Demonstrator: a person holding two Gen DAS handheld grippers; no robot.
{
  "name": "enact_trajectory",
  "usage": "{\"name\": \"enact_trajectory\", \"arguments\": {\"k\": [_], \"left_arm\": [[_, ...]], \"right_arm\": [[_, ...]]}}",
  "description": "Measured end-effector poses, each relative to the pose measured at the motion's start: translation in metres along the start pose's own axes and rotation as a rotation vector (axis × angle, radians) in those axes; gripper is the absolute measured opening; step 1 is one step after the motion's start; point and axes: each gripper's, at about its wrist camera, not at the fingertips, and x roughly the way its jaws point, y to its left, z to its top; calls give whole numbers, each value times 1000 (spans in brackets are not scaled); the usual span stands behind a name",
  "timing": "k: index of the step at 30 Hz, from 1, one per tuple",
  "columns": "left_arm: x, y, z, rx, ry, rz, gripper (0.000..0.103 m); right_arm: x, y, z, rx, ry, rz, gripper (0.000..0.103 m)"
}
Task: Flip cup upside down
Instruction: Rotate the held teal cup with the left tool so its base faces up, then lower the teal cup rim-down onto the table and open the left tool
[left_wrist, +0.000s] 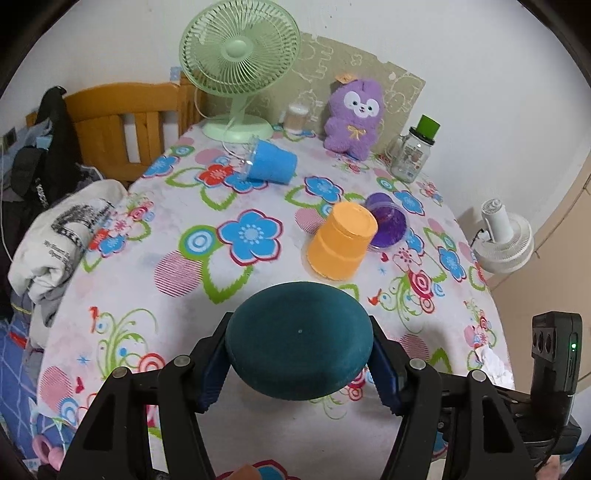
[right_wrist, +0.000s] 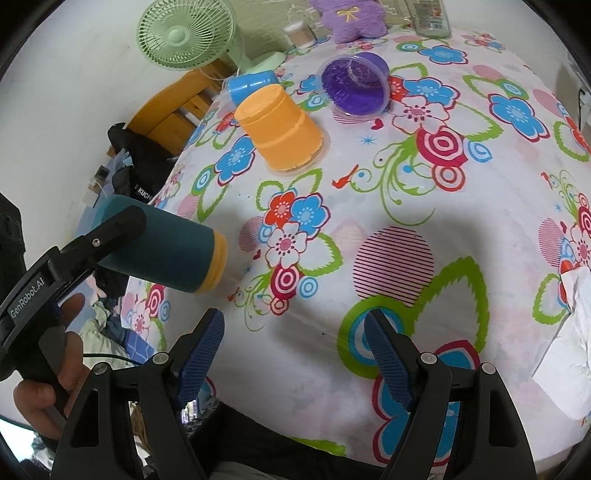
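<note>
My left gripper (left_wrist: 298, 363) is shut on a dark teal cup (left_wrist: 298, 343); its flat base faces the left wrist camera. In the right wrist view the teal cup (right_wrist: 166, 254) is held on its side above the table's left edge, its yellow rim pointing right. My right gripper (right_wrist: 293, 354) is open and empty over the flowered tablecloth (right_wrist: 406, 229). An orange cup (left_wrist: 341, 242) stands upside down mid-table; it also shows in the right wrist view (right_wrist: 282, 127). A purple cup (left_wrist: 388, 225) and a blue cup (left_wrist: 271, 162) lie on their sides.
A green fan (left_wrist: 240, 66), a purple plush toy (left_wrist: 352, 114) and a glass jar with a green lid (left_wrist: 412, 153) stand at the back. Folded clothes (left_wrist: 62, 236) sit at the left edge. A white paper (right_wrist: 569, 354) lies at the right.
</note>
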Motion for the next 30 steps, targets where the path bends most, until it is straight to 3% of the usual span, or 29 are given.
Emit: {"name": "enact_trajectory", "arguments": {"k": [16, 30], "left_arm": [[-15, 4, 2, 11, -47, 50, 68], [-3, 5, -1, 19, -16, 58, 68]], "right_arm": [[9, 9, 3, -22, 20, 7, 81], [13, 12, 5, -28, 35, -6, 81]]}}
